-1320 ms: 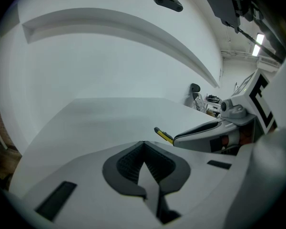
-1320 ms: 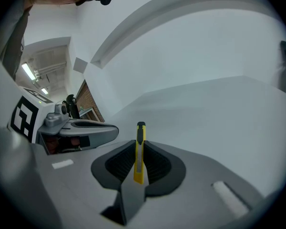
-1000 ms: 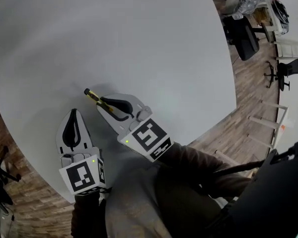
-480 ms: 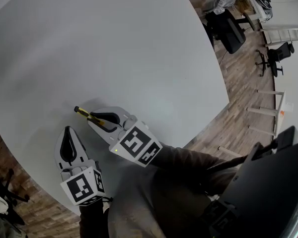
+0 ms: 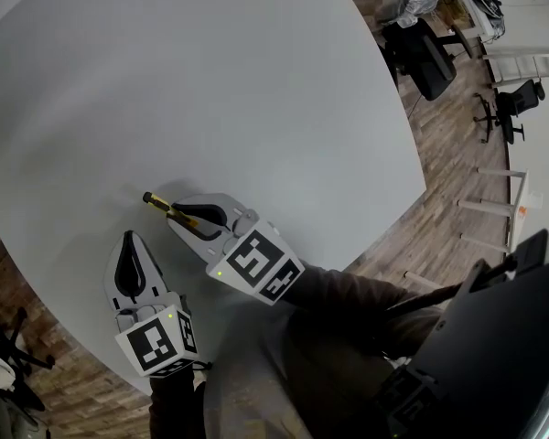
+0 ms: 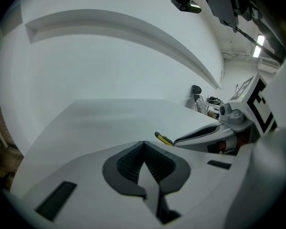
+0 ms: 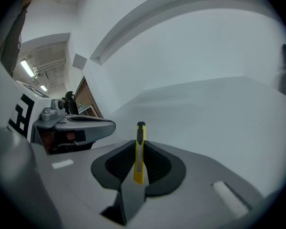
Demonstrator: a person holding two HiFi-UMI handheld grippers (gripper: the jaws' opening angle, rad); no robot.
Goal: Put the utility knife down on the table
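A slim yellow and black utility knife (image 5: 162,203) sticks out leftward from my right gripper (image 5: 185,214), which is shut on it low over the round white table (image 5: 220,90). In the right gripper view the knife (image 7: 140,151) stands clamped between the dark pads, its black tip pointing away. Whether the knife touches the table I cannot tell. My left gripper (image 5: 130,260) hangs just left of and nearer than the right one, jaws shut with nothing in them. The left gripper view shows the knife's tip (image 6: 163,139) beside the right gripper (image 6: 205,135).
The table's curved edge runs down the right side and near me, over a wooden floor (image 5: 448,144). Black office chairs (image 5: 421,53) stand beyond the far right edge. A dark sleeve (image 5: 348,300) follows the right gripper.
The head view shifted, so both grippers appear lower and further left than a second ago. The right gripper still holds the knife; in the last half second little moved.
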